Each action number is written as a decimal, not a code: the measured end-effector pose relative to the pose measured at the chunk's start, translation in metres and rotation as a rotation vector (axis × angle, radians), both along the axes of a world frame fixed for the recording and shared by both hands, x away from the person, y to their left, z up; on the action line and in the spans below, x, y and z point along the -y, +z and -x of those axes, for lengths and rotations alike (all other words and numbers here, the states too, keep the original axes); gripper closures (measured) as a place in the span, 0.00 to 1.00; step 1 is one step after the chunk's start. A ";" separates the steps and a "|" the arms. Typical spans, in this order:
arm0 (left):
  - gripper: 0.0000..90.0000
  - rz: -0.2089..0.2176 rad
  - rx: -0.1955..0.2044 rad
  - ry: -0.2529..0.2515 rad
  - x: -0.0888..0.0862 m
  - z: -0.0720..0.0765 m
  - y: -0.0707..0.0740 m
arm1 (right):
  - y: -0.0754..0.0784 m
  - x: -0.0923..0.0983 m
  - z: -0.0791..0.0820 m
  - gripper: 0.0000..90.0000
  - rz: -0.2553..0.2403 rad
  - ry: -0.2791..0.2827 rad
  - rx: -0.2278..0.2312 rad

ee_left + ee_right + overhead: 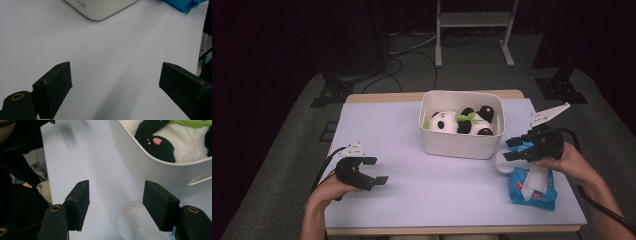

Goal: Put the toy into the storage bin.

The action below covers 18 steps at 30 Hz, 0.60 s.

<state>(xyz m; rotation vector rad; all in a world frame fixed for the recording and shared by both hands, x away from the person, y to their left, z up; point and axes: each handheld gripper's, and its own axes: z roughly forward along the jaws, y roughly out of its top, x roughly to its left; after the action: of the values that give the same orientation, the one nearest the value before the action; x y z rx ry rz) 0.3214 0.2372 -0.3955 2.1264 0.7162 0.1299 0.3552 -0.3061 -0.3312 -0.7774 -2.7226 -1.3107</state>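
Nearest to me, my left gripper sits low over the front left of the desk, held in the left hand; its fingers are spread wide with nothing but bare desk between them. Across on the right, my right gripper is in the right hand, poised over the blue wipes pack that lies at the front right of the desk, its white lid flap open and lying just beside the bin's near right corner. In the right gripper view those fingers are also spread apart, gripping nothing, and the round lid flap shows beneath and between them, with the textured wipe opening close below; I cannot tell whether either finger touches the pack. Farther back, near the middle of the desk's far half, stands the white bin, and a plush panda lies inside it, a green patch on its body and a pink-padded paw turned up toward the right gripper's camera.
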 end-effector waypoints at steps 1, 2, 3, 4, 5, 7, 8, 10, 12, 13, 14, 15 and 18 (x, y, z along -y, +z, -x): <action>0.11 0.001 0.000 0.001 0.000 0.000 0.000 | -0.003 0.001 0.002 0.41 0.001 -0.003 0.001; 0.11 0.001 -0.001 0.001 0.000 0.000 0.000 | -0.003 0.001 0.002 0.41 0.000 -0.003 -0.001; 0.11 0.001 -0.001 0.001 0.000 0.000 0.000 | -0.004 0.002 0.003 0.41 0.000 -0.003 0.000; 0.11 0.000 0.001 0.001 0.000 0.000 0.000 | -0.005 0.002 0.004 0.41 -0.004 -0.005 0.000; 0.11 0.000 0.001 0.001 0.000 0.000 0.000 | -0.005 0.002 0.004 0.41 -0.004 -0.005 0.000; 0.11 0.000 0.002 0.001 0.000 0.001 0.001 | -0.007 0.004 0.006 0.41 -0.008 -0.008 -0.001; 0.11 0.003 0.001 0.001 0.000 0.001 0.001 | -0.008 0.005 0.007 0.41 -0.013 -0.009 -0.002; 0.11 -0.001 0.002 0.002 0.000 0.001 0.000 | -0.011 0.005 0.008 0.41 -0.011 -0.013 -0.004; 0.11 -0.001 0.000 0.000 0.000 0.001 0.000 | -0.013 0.007 0.010 0.41 -0.012 -0.015 -0.007; 0.11 -0.001 -0.001 0.000 0.001 0.001 0.000 | -0.014 0.007 0.011 0.41 -0.014 -0.016 -0.006; 0.11 0.000 0.000 0.000 0.001 0.001 0.000 | -0.017 0.008 0.014 0.40 -0.014 -0.018 -0.006; 0.11 -0.003 0.003 0.000 0.000 0.001 0.001 | -0.018 0.008 0.015 0.40 -0.018 -0.019 -0.009; 0.11 -0.002 0.004 0.000 0.000 0.001 0.001 | -0.021 0.009 0.019 0.40 -0.020 -0.020 -0.012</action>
<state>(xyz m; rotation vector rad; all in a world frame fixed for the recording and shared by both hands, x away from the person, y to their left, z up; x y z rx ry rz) 0.3205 0.2368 -0.3946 2.1280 0.7138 0.1344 0.3363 -0.3150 -0.3527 -0.8096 -2.6954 -1.3310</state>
